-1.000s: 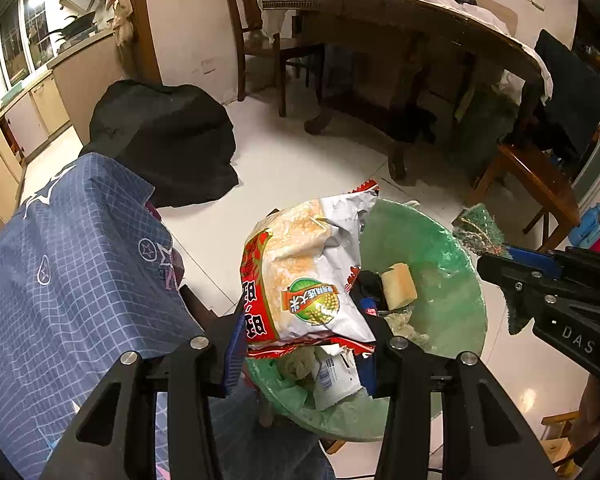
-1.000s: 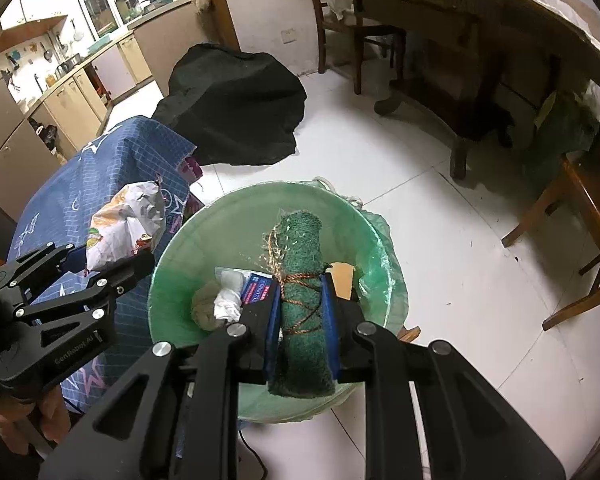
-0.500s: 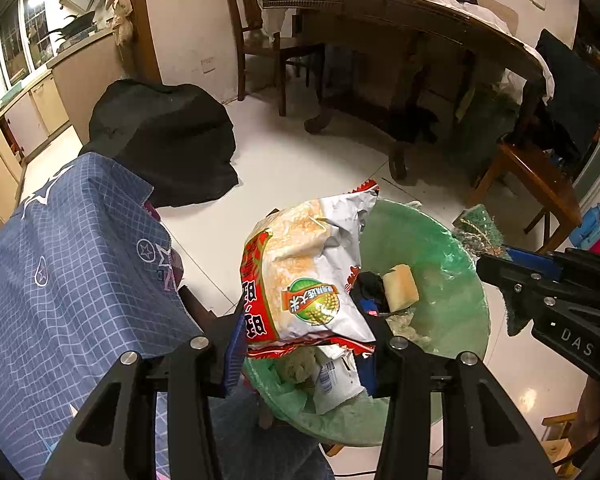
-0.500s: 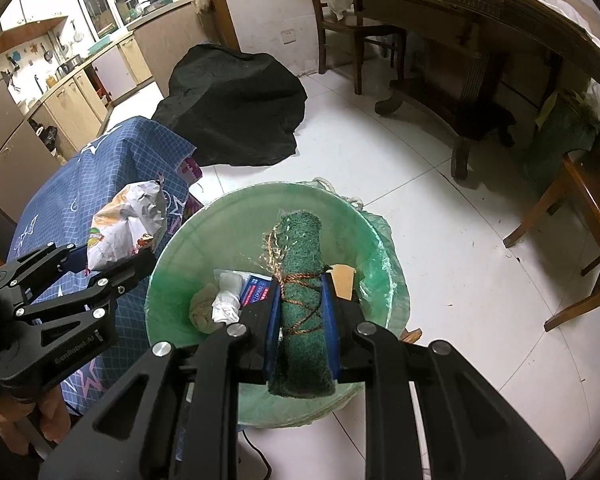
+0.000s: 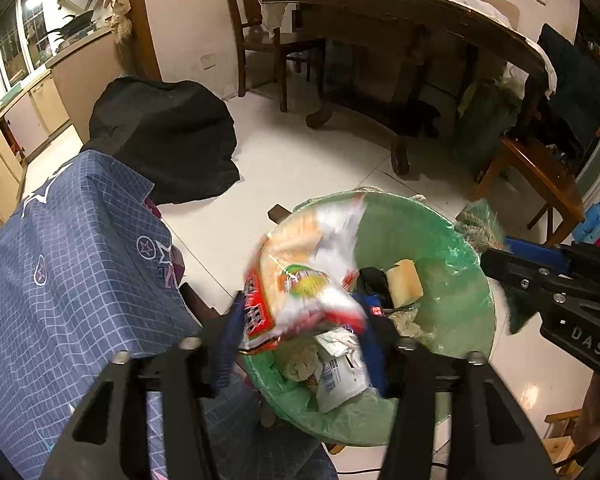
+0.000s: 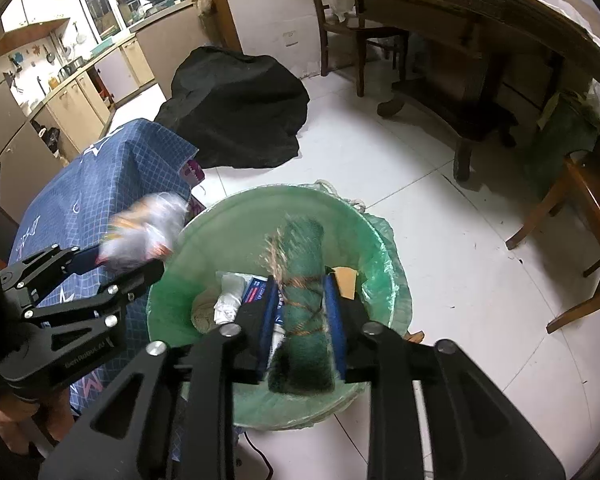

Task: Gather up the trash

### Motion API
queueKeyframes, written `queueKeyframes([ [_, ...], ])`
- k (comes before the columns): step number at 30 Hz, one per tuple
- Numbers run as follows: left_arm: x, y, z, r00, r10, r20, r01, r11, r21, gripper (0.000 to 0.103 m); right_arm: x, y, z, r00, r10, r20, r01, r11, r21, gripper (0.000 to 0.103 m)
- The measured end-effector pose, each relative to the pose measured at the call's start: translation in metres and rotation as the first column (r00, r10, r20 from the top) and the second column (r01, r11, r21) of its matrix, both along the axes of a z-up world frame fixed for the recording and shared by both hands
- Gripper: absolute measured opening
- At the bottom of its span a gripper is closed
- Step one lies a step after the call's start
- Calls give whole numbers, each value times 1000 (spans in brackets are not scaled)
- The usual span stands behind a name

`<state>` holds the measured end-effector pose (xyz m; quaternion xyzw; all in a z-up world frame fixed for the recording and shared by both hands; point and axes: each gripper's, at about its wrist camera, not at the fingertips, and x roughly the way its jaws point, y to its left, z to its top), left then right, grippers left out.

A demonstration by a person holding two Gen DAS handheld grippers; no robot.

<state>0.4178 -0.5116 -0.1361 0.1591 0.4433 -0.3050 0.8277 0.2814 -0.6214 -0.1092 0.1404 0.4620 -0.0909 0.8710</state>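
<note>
A green-lined trash bin [image 5: 452, 248] [image 6: 204, 248] stands on the white floor and holds several scraps. My left gripper [image 5: 300, 336] has its jaws spread apart; the snack bag [image 5: 300, 272] between them is blurred and tilted over the bin. It also shows in the right wrist view [image 6: 140, 228]. My right gripper [image 6: 302, 320] is over the bin; its blue pads stand wider than before beside a green rolled cloth [image 6: 302, 304] tied with twine, which is blurred. The right gripper [image 5: 512, 264] shows in the left wrist view at the bin's right rim.
A table under a blue checked cloth [image 5: 60, 260] [image 6: 100, 176] stands left of the bin. A black covered heap [image 5: 168, 136] [image 6: 236, 112] lies behind. A dark wooden dining table [image 5: 400, 20] with chairs stands at the back; a wooden stool [image 6: 588, 224] is at right.
My left gripper's jaws have spread and the snack bag has tipped and blurred. My right gripper's pads have moved apart and the green roll is blurred, shifting downward.
</note>
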Motion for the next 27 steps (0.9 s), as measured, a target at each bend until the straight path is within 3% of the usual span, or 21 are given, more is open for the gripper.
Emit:
queueKeyframes([
  [2,-1,1,0,1000,5,6,-5,1000,0,69,-1,-1,0,1000,-4,6,4,1000,3,34],
  [8,1,8,1,1000,22,11,-22,1000,-1,74,-7,-2,4,1000,-15,25,14,1000,3,38],
  [13,-5,15,9,999,26,23,-25,1000,-15,78,-18,8,16,998,-15,67,17,1000,-23,54],
  [14,-8,17,11,999,25,27,-25,1000,-17,78,-19,10,18,997,-14,75,17,999,-28,62],
  [18,-23,27,24,998,21,58,-18,999,-45,86,-37,28,31,990,-21,139,31,997,-76,83],
  [21,-36,44,36,994,34,101,-25,996,-82,98,-58,47,42,979,-30,201,59,988,-142,90],
  [24,-52,73,44,986,59,159,-42,993,-107,98,-84,61,51,962,-45,269,97,979,-180,97],
  [27,-67,101,53,972,90,218,-59,987,-147,98,-115,73,58,936,-64,345,130,976,-172,97],
])
